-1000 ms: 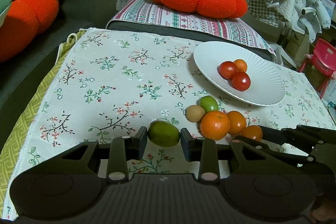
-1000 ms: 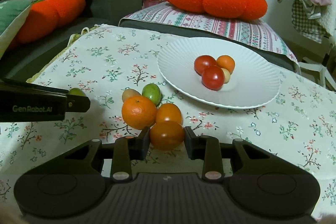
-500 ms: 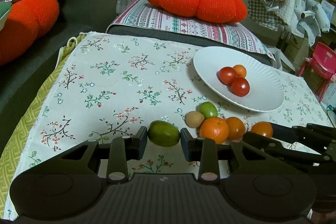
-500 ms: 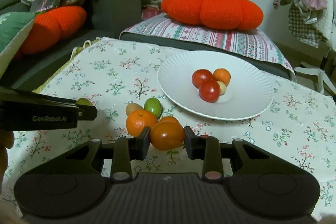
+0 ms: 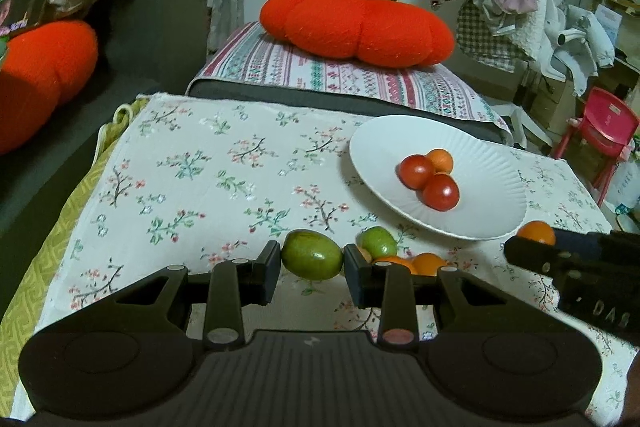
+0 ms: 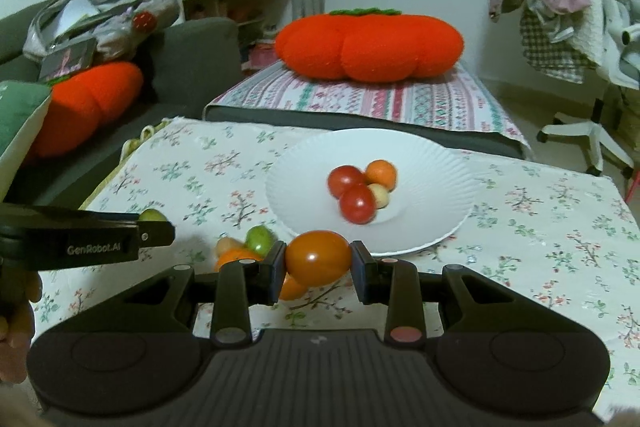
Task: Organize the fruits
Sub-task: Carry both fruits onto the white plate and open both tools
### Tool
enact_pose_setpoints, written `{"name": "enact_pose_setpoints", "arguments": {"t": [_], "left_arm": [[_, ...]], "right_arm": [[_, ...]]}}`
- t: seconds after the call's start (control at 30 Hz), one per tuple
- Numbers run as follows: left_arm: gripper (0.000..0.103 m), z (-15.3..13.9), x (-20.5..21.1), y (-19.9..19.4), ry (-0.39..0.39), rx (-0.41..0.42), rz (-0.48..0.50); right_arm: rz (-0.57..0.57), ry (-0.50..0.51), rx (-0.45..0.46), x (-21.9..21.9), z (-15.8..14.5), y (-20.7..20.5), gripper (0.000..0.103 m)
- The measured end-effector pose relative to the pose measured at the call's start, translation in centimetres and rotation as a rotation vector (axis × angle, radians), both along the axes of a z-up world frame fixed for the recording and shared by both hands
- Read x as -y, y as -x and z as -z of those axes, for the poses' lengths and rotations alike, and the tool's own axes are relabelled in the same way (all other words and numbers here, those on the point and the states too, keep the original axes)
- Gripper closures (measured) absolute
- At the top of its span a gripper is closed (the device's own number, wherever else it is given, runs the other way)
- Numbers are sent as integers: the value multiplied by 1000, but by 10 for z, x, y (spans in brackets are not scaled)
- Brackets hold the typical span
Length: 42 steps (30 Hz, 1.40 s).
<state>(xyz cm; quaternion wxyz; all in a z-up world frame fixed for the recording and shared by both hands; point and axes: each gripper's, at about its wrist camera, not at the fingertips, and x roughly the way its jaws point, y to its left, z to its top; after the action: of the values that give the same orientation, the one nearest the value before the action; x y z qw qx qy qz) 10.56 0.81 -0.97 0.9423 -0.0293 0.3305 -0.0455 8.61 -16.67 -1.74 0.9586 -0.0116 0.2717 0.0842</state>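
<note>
My left gripper [image 5: 312,259] is shut on a green oval fruit [image 5: 311,254], held just above the floral cloth. My right gripper [image 6: 318,261] is shut on an orange tomato [image 6: 318,258], lifted near the front rim of the white plate [image 6: 432,163]. The plate holds two red tomatoes [image 6: 357,203], an orange fruit [image 6: 381,174] and a small pale one [image 6: 380,195]. On the cloth a small green fruit [image 5: 377,242], a tan one [image 6: 226,245] and oranges [image 5: 428,263] lie in a cluster. In the left wrist view the right gripper [image 5: 532,243] enters at the right with its tomato.
A floral cloth [image 5: 208,179] covers the table, with a yellow mat edge [image 5: 36,267] at the left. Behind it lies a striped cushion [image 5: 344,79] with an orange pumpkin pillow [image 5: 356,23]. A grey sofa [image 5: 160,23] stands left, a red child's chair [image 5: 608,123] right.
My right gripper has lifted the orange tomato out of the cluster and carried it toward the plate. My left gripper keeps the green fruit, raised slightly.
</note>
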Motion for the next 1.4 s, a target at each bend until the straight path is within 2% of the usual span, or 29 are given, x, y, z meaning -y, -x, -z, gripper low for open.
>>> {"name": "enact_pose_setpoints", "arguments": {"t": [0.33, 0.67, 0.97, 1.4], "left_arm": [[85, 0, 19, -15, -41, 71, 80], [85, 4, 49, -28, -45, 129, 187], [85, 11, 69, -47, -84, 134, 241], [85, 20, 78, -59, -111, 116, 254]], "right_arm": [[91, -57, 0, 30, -5, -10, 72], [137, -69, -16, 44, -1, -22, 72], [146, -61, -23, 52, 2, -36, 72], [97, -5, -37, 41, 10, -53, 72]]}}
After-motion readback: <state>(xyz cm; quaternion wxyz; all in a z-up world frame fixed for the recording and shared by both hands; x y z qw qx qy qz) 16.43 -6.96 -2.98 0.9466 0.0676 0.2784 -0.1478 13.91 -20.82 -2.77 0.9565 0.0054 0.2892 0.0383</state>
